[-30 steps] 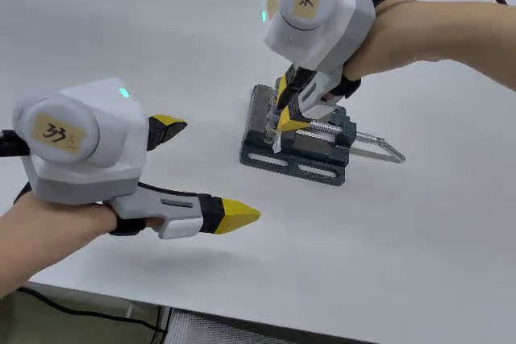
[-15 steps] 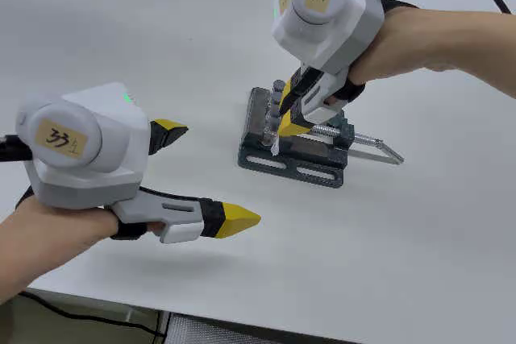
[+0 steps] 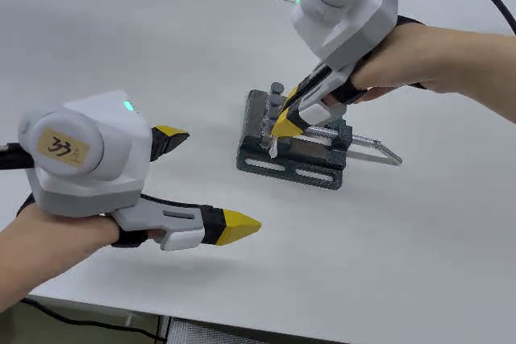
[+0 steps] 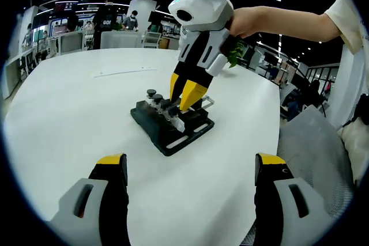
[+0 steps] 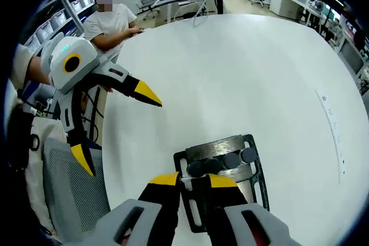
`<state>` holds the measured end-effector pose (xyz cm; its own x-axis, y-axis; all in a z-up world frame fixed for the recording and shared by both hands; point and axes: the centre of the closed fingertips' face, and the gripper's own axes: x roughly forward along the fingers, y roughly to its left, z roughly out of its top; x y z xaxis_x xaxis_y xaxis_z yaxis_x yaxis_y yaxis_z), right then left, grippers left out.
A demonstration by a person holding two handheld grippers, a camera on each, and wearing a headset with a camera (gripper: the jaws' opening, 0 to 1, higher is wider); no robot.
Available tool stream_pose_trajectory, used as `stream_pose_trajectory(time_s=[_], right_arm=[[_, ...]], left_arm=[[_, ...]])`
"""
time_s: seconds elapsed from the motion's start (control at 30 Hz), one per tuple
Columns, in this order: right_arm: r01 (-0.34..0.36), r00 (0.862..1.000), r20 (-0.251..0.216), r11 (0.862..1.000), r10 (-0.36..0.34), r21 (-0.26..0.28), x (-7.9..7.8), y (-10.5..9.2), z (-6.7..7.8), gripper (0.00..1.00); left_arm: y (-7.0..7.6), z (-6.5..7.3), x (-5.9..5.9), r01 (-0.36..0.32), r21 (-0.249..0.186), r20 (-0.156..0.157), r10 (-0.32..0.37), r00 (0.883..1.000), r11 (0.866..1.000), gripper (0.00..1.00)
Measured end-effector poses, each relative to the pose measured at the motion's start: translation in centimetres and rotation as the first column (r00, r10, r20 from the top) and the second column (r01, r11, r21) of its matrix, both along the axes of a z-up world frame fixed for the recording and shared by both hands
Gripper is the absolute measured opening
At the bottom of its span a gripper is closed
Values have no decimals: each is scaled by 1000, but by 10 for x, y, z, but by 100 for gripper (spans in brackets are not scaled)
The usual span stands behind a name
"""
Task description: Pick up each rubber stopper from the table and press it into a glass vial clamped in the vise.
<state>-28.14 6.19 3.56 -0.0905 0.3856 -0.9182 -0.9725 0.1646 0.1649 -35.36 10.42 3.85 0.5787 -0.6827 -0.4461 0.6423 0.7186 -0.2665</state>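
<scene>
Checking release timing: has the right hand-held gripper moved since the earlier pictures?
Yes. Against the vise, the right hand-held gripper has swung up and to the right, uncovering a stopper.

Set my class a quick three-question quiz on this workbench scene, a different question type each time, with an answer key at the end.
1. True or false: the left gripper has its jaws wide apart with nothing between them.
2. The right gripper is: A) just above the vise; B) inside a box; C) touching the other gripper.
3. Fill in: the vise stands on a white ____.

Key: 1 true; 2 A; 3 table.
</scene>
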Motion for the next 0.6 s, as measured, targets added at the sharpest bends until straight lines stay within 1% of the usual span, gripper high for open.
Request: stream_pose_trajectory(time_s=[0.03, 0.1, 0.13, 0.17, 0.3, 0.37, 0.4, 0.43, 0.5, 0.53, 0.6], right_arm=[[2, 1000, -3, 1000, -2, 5, 0, 0, 0, 13], [34, 999, -22, 999, -34, 5, -3, -3, -3, 13], [26, 999, -21, 1000, -26, 15, -3, -3, -4, 14], [46, 999, -27, 999, -45, 21, 0, -3, -7, 14], [56, 998, -31, 998, -55, 27, -4, -4, -6, 14], [58, 998, -26, 998, -57, 33, -4, -6, -4, 14], [57, 998, -28, 998, -56, 37, -5, -8, -2, 14], [60, 998, -27, 997, -59, 38, -5, -9, -1, 14], [63, 998, -19, 997, -62, 44, -5, -13, 3, 14], [66, 998, -18, 997, -65, 47, -4, -15, 4, 14], [71, 997, -10, 996, -70, 61, -3, -18, 7, 16]], left_arm=[[0, 0, 0, 1, -1, 0, -1, 1000, 1000, 91], [0, -1, -1, 5, 2, -1, -5, 1000, 1000, 91], [0, -1, -1, 5, 3, -1, -5, 1000, 1000, 91], [-1, 0, -1, 5, -1, 0, -5, 1000, 1000, 91], [0, 0, 1, -4, 0, 3, 4, 1000, 1000, 90], [-1, 4, 10, -45, -30, 10, 45, 999, 999, 85], [-2, 7, 19, -77, -66, 14, 78, 997, 995, 81], [-2, 8, 23, -97, -78, 13, 98, 995, 992, 79], [-6, 8, 32, -123, -79, 14, 124, 992, 989, 74], [-7, 7, 34, -127, -78, 12, 128, 992, 989, 71], [-9, 7, 41, -142, -74, 20, 144, 989, 987, 64]])
